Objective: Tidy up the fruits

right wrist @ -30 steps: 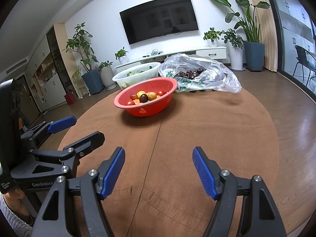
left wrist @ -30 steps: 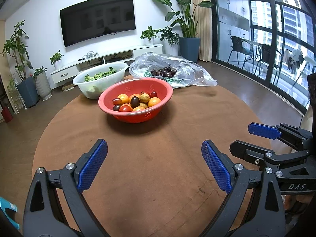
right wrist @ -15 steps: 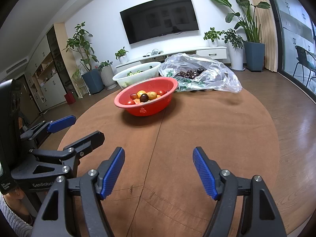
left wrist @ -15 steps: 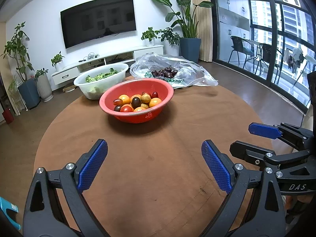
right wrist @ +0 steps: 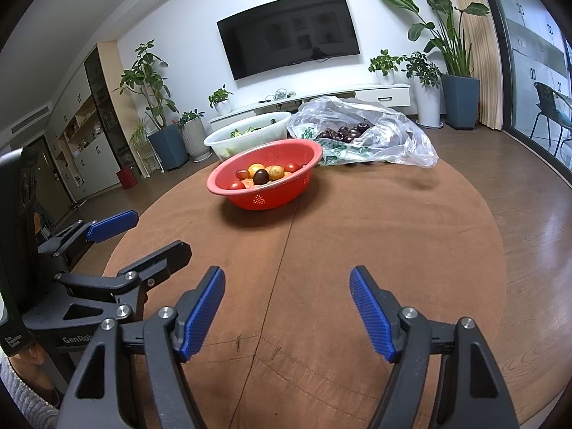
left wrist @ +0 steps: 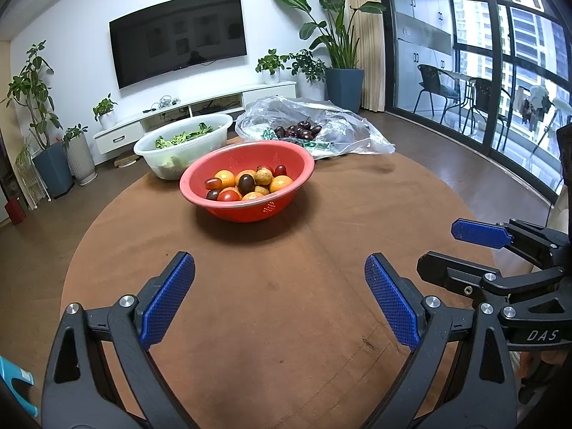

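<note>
A red colander bowl [left wrist: 286, 164] [right wrist: 304, 175] stands past the middle of the round brown table [left wrist: 271, 321] [right wrist: 375, 236]. It holds several mixed small fruits [left wrist: 246, 183] [right wrist: 264, 174]: orange, yellow, red and dark ones. A clear plastic bag [left wrist: 343, 132] [right wrist: 393, 136] with dark cherries [left wrist: 298, 130] [right wrist: 345, 132] lies behind it. My left gripper [left wrist: 279, 284] is open and empty over the near table. My right gripper [right wrist: 287, 295] is open and empty beside it, and also shows in the left wrist view [left wrist: 477, 232].
A white plastic bowl [left wrist: 168, 159] [right wrist: 221, 144] of green leaves stands at the back left of the table. Beyond are a TV wall, a low white cabinet, potted plants and a glass balcony door at the right.
Both views have shifted very slightly; the bowl sits a touch to the right in the left wrist view. Both grippers stay open and empty.
</note>
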A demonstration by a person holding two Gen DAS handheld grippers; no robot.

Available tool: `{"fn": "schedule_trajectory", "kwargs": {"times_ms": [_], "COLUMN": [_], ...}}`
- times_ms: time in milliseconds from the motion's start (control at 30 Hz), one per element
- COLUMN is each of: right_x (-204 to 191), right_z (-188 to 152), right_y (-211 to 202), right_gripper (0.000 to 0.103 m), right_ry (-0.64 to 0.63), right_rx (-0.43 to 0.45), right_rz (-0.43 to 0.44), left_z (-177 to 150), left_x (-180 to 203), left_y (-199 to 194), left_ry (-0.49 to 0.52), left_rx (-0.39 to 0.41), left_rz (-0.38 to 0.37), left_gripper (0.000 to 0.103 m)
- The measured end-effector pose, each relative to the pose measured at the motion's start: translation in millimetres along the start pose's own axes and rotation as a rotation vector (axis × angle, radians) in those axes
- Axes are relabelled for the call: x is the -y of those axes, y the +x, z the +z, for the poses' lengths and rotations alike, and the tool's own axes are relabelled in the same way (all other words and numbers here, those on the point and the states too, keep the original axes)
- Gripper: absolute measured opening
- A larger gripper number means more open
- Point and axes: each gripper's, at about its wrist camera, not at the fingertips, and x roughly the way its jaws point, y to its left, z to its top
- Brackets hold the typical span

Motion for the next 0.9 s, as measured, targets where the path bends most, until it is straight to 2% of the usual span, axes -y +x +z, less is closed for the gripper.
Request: {"fn": "schedule_trajectory", "kwargs": {"times_ms": [533, 900], "right_x": [-0.4, -0.6], "right_z": [-0.3, -1.0], "right_y": [-0.9, -1.9], "right_gripper": [0.076, 0.078], "right_ry": [-0.001, -0.006], "right_rx": [0.0, -0.001], "right_rz": [0.0, -0.001], "left_z": [-1.2, -3.8], "left_x": [0.6, -2.5], "left_y": [2.7, 6.7], "left_ry": [0.0, -0.039], "left_rx": [0.005, -0.005], "left_rz": [0.002, -0.034], "left_gripper": [0.097, 0.097]}}
